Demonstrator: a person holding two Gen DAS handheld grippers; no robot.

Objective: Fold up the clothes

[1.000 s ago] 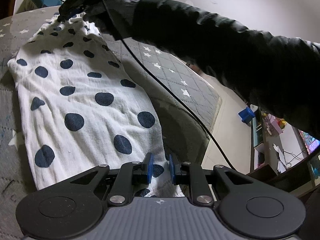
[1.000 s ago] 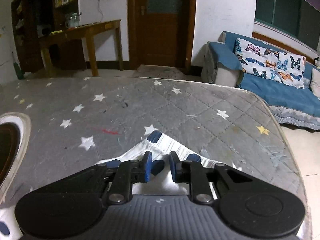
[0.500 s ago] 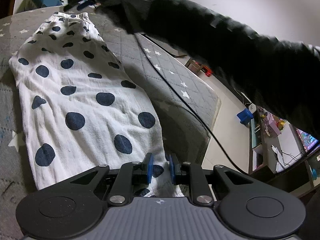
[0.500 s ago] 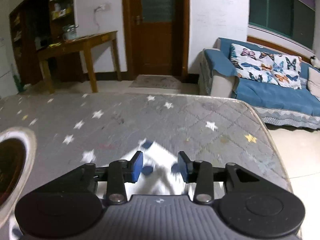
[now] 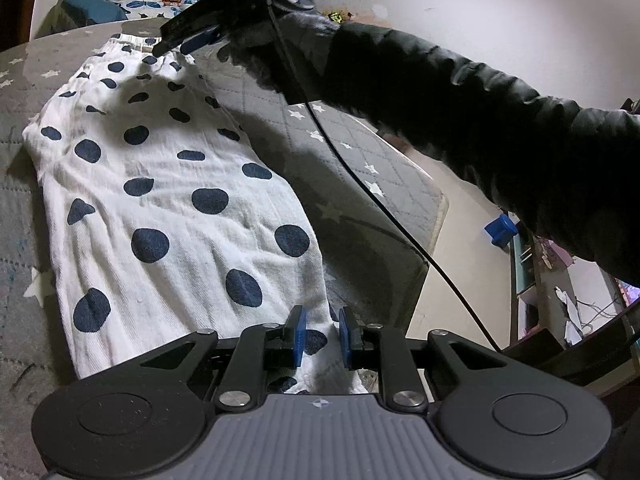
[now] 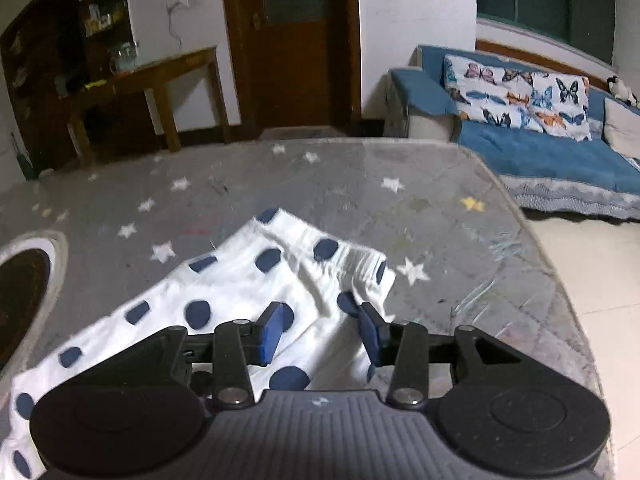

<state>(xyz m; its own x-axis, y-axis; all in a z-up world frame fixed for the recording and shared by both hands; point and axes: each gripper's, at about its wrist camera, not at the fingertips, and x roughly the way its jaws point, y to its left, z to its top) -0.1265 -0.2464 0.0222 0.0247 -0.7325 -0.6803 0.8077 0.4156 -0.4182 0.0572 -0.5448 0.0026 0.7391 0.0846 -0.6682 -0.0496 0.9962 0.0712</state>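
A white garment with dark blue dots (image 5: 172, 208) lies flat along a grey star-patterned mattress (image 5: 360, 160). My left gripper (image 5: 322, 336) is shut on the garment's near hem, with cloth between its blue pads. My right gripper (image 6: 320, 330) is open and hovers just above the garment's elastic waistband end (image 6: 304, 264), holding nothing. In the left wrist view the right gripper (image 5: 188, 38) and its black-sleeved arm (image 5: 460, 112) reach over the far end of the garment.
The mattress edge (image 6: 532, 240) drops to a pale tiled floor on the right. A blue sofa with a butterfly cushion (image 6: 520, 100) stands beyond it. A wooden table (image 6: 160, 76) and a brown door (image 6: 296, 40) are at the back. A black cable (image 5: 360, 184) hangs from the right gripper.
My right gripper has opened, let go of the waistband end and lifted back above it. The garment end now lies on the mattress. My left gripper has stayed shut on the hem.
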